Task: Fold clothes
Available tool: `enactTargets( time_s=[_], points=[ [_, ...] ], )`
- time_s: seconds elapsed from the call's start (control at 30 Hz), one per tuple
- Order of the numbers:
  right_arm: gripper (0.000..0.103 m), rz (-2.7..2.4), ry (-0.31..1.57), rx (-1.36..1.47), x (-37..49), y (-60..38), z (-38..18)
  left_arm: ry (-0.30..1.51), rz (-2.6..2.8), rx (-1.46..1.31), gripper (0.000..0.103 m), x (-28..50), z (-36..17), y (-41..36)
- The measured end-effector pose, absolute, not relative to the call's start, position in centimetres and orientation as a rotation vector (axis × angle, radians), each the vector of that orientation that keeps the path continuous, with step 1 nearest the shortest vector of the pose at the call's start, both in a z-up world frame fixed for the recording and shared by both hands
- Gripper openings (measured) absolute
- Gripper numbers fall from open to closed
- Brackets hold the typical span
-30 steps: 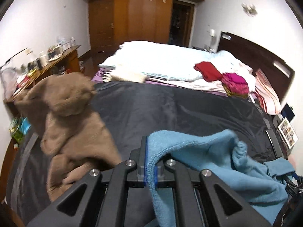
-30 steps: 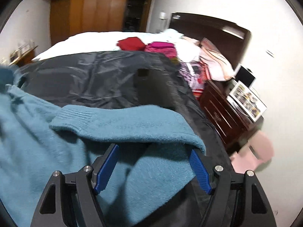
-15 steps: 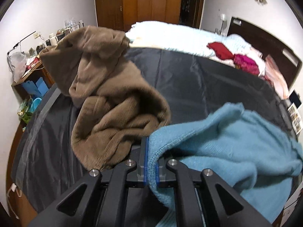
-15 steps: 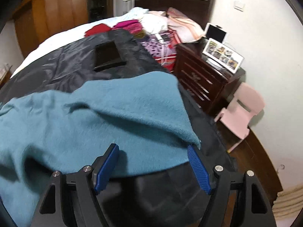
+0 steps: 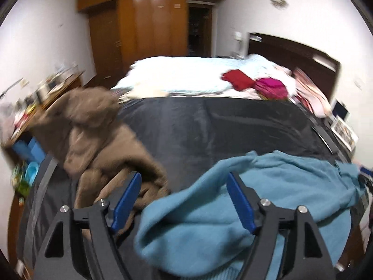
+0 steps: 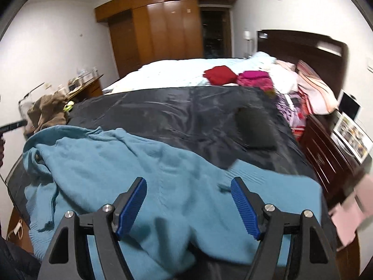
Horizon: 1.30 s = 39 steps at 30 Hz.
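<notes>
Two grippers have their jaws wide, holding nothing. At the left of the left wrist frame a fuzzy brown sweater (image 5: pixel 93 140) lies heaped. The left gripper (image 5: pixel 184 200) and right gripper (image 6: pixel 188 203) hang over a soft teal knitted sweater (image 6: pixel 139 177) spread on the bed's shiny black sheet (image 6: pixel 186 114).

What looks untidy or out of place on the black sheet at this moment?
The blue sweater lies crumpled and bunched, not flat, so it is not ready for folding. The brown garment sits in a heap at the left edge of the black sheet. Both grippers are open and hold nothing.
</notes>
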State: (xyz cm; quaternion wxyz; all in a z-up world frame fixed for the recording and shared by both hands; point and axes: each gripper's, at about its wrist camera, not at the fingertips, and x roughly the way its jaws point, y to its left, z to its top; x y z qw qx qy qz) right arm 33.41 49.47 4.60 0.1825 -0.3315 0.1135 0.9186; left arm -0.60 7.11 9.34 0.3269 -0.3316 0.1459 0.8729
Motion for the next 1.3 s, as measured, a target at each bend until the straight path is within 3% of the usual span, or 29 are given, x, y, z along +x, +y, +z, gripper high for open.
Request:
enactTargets(
  time_s=[0.13,0.3,0.33,0.4,0.47,0.6,0.97,1.3],
  points=[
    [0.076,2.664,0.323,-0.967,31.5,48.9,3.5,0.529,2.184,-0.913,0.08,-3.0,7.3,12.4],
    [0.076,2.67,0.313,-1.009,30.7,49.1,2.3,0.557,2.042,-1.06,0.076,-6.0,3.5,16.0],
    [0.076,2.663,0.321,-1.015,30.7,49.4,2.1,0.574,2.018,-1.088,0.068,-6.1,2.7,16.4],
    [0.076,2.651,0.344,-1.025,30.7,50.1,1.6,0.613,1.98,-1.137,0.023,-5.9,1.2,17.0],
    [0.076,2.644,0.374,-1.029,30.6,50.9,1.3,0.664,1.965,-1.155,0.017,-5.4,0.2,17.3],
    [0.076,2.656,0.41,-1.035,29.8,51.8,1.1,0.704,2.001,-1.083,0.015,-3.7,1.0,17.0],
    [0.076,2.904,0.49,-1.135,25.1,53.9,2.2,0.431,2.135,-0.536,0.015,5.6,12.8,9.2],
    [0.076,3.037,0.398,-1.46,16.5,54.2,0.5,0.417,2.156,-0.432,0.015,9.6,14.6,5.0]
  ],
)
